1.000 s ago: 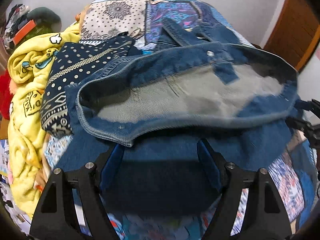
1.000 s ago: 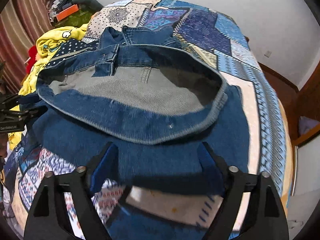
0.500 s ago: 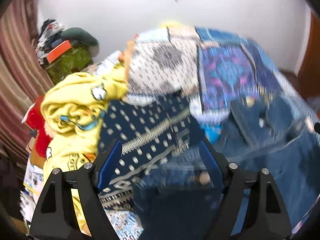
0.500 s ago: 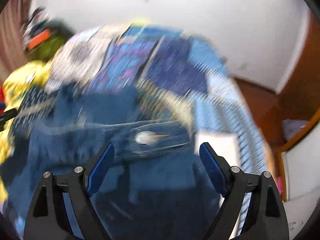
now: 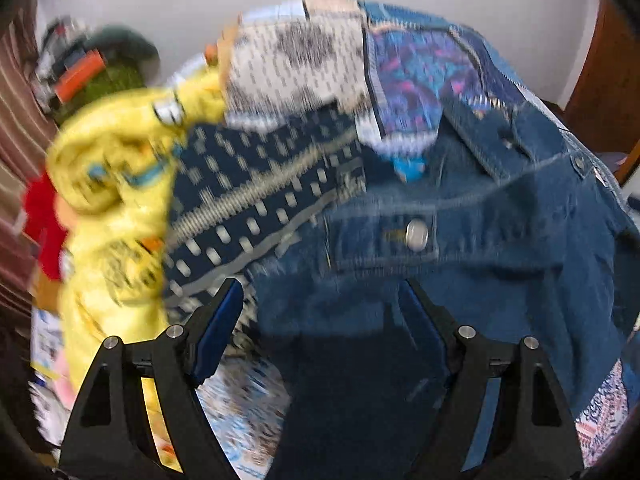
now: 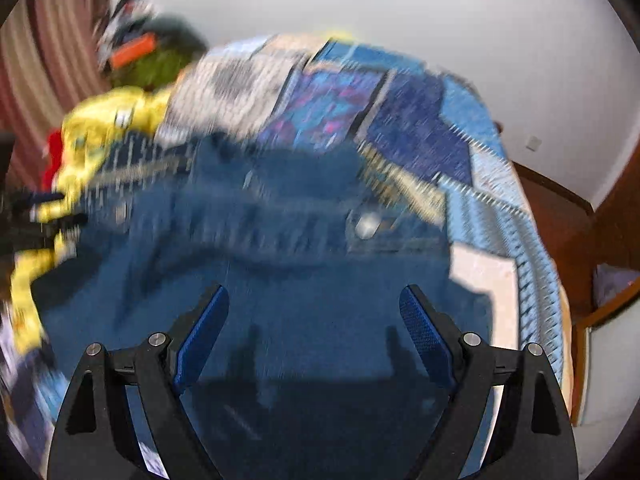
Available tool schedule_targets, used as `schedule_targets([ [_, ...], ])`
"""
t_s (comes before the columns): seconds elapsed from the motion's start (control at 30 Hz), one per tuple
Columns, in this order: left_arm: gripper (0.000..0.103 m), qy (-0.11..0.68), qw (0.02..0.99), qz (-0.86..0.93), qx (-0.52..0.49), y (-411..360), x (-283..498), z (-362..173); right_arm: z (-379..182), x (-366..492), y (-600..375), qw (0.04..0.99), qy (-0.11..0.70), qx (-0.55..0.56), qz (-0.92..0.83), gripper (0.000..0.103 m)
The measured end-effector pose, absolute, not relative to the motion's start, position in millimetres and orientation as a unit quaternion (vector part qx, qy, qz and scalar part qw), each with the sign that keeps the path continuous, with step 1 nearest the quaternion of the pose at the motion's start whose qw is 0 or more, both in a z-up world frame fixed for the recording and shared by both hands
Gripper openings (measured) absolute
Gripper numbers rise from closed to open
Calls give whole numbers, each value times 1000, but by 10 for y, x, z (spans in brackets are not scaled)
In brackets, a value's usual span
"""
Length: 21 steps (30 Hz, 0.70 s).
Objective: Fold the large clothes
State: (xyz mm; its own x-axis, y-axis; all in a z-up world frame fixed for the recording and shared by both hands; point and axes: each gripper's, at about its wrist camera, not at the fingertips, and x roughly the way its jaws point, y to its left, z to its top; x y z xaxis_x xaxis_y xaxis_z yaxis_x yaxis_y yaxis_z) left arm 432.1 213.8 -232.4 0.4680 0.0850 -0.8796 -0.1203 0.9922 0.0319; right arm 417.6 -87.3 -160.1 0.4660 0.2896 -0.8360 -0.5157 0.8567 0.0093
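A blue denim jacket (image 5: 500, 240) lies folded on a patchwork quilt (image 5: 412, 68), its button band with a metal button (image 5: 416, 235) facing up. My left gripper (image 5: 320, 320) is open above the jacket's left part, with no cloth pinched between its blue pads. In the right wrist view the same jacket (image 6: 300, 264) fills the middle, blurred, with a button (image 6: 368, 224) near its right end. My right gripper (image 6: 312, 320) is also open over the denim and holds nothing.
A yellow printed garment (image 5: 112, 184) and a navy dotted one (image 5: 256, 176) lie left of the jacket. Clutter (image 5: 88, 72) is piled at the back left by a striped curtain (image 6: 40, 60). The bed's right edge (image 6: 536, 280) drops to brown wooden furniture (image 5: 600, 92).
A second ago the jacket's hem stood raised with its pale inside showing. Now it lies folded down, button band up. Both grippers have pulled back and tipped up, still open.
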Motion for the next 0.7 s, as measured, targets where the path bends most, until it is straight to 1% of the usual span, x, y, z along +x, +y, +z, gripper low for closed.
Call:
schedule_targets([
  [0.03, 78, 519, 852, 53, -30, 2172, 4329, -2386, -1700, 4144, -844, 840, 468, -138, 239, 85],
  [0.07, 71, 522, 850, 48, -42, 2202, 4344, -2435, -1794, 4115, -829, 832, 478, -152, 237, 85],
  [0.13, 66, 529, 846, 38, -58, 2247, 4406, -2516, -1943, 4081, -819, 819, 495, -172, 234, 85],
  [0.23, 66, 531, 844, 33, -63, 2288, 4527, -2595, -1999, 4096, -938, 818, 501, -152, 238, 86],
  [0.27, 65, 529, 845, 31, -68, 2298, 4569, -2610, -2007, 4128, -980, 815, 511, -142, 235, 86],
  [0.3, 61, 522, 850, 15, -76, 2294, 4605, -2608, -2019, 4156, -1018, 813, 518, -133, 230, 86],
  [0.33, 46, 520, 850, 4, -82, 2288, 4625, -2601, -2024, 4173, -1042, 814, 520, -130, 226, 86],
  [0.37, 43, 522, 848, -4, -90, 2275, 4664, -2609, -2036, 4189, -1066, 814, 521, -130, 222, 87],
  [0.4, 42, 522, 849, 2, -89, 2265, 4691, -2612, -2043, 4201, -1092, 814, 521, -130, 222, 88],
  [0.47, 29, 518, 852, 16, -78, 2239, 4725, -2612, -2045, 4209, -1099, 815, 520, -129, 220, 89],
  [0.5, 27, 517, 852, 18, -81, 2253, 4729, -2598, -2049, 4217, -1102, 814, 521, -128, 220, 89],
  [0.53, 21, 512, 854, 20, -91, 2279, 4723, -2575, -2051, 4227, -1105, 814, 522, -126, 220, 89],
  [0.63, 18, 485, 867, 46, -103, 2397, 4640, -2429, -2045, 4241, -1103, 815, 522, -126, 217, 89],
  [0.7, 18, 472, 873, 51, -116, 2504, 4564, -2321, -2045, 4254, -1114, 817, 520, -126, 215, 90],
])
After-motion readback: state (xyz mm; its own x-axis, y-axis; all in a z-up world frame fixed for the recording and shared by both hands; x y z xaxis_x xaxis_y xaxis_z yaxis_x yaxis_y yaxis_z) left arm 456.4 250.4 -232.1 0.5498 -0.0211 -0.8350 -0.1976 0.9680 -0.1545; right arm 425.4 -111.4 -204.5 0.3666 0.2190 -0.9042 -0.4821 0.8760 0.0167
